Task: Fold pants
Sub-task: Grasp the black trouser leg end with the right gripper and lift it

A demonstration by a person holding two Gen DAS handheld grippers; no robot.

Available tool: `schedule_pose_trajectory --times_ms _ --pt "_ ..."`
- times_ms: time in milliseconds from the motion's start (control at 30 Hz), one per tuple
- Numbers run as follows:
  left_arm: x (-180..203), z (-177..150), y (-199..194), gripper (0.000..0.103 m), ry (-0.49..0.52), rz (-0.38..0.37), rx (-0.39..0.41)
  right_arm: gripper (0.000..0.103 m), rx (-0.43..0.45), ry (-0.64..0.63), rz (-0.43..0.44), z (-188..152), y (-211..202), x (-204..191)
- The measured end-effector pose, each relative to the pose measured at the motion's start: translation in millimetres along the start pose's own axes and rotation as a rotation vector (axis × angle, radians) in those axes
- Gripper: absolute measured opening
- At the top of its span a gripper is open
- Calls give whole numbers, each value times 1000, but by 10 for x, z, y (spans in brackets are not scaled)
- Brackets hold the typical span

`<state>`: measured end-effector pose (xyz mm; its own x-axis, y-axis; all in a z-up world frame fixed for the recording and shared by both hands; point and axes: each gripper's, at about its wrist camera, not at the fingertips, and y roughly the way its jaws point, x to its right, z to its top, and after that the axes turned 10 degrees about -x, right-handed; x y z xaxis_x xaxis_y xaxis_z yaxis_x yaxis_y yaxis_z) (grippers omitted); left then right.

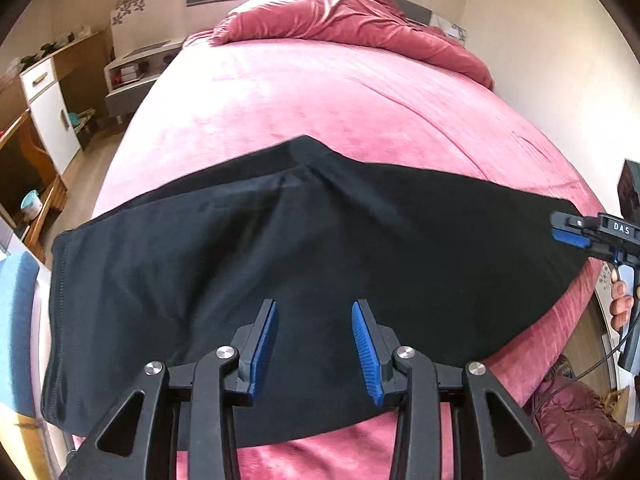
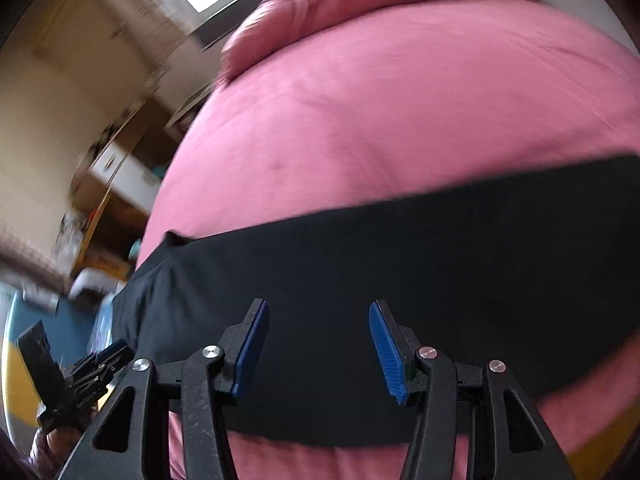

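Black pants [image 1: 280, 248] lie spread crosswise over the near end of a pink bed [image 1: 320, 92], with a raised crease near their far edge. My left gripper [image 1: 316, 306] hovers over the middle of the cloth, jaws apart, nothing between the blue pads. The right gripper [image 1: 572, 232] shows at the right end of the pants, held by a hand [image 1: 622, 304]. The right wrist view is blurred: the right gripper [image 2: 318, 304] stands open above the pants [image 2: 400, 260], gripping nothing. The left gripper [image 2: 112, 354] sits at its lower left.
A crumpled red duvet [image 1: 352, 20] is bunched at the head of the bed. A wooden desk with white drawers [image 1: 44, 108] and a low nightstand [image 1: 132, 76] line the left wall. A blue seat [image 1: 16, 320] is near left; a maroon jacket [image 1: 580, 432] near right.
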<state>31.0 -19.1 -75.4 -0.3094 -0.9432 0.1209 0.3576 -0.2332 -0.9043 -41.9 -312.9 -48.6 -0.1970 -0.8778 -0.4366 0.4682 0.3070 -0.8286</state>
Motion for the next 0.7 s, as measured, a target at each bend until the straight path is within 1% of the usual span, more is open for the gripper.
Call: schedule_pose_trajectory --times_ms 100,167,233,300,400,567,633,700 --pt "111 -7 50 39 23 -3 -10 53 33 102 -3 -143 -166 368" --pt "169 -15 97 41 31 -10 -25 53 63 169 -2 -223 -296 635" --pt "202 -46 86 49 31 -25 -33 53 98 245 10 -276 -409 916" --pt "226 -52 130 49 31 -39 -47 53 140 323 20 -354 -537 1164" --pt "222 -60 162 50 22 -31 -56 53 195 431 27 -460 -694 1501" --pt "145 -50 194 50 -15 -12 -62 53 272 578 19 -609 -888 1907" --pt "120 -42 215 51 -22 -27 -77 53 295 630 10 -646 -942 2056" --pt "124 -31 227 51 -17 -28 -89 47 328 676 5 -659 -1025 2231"
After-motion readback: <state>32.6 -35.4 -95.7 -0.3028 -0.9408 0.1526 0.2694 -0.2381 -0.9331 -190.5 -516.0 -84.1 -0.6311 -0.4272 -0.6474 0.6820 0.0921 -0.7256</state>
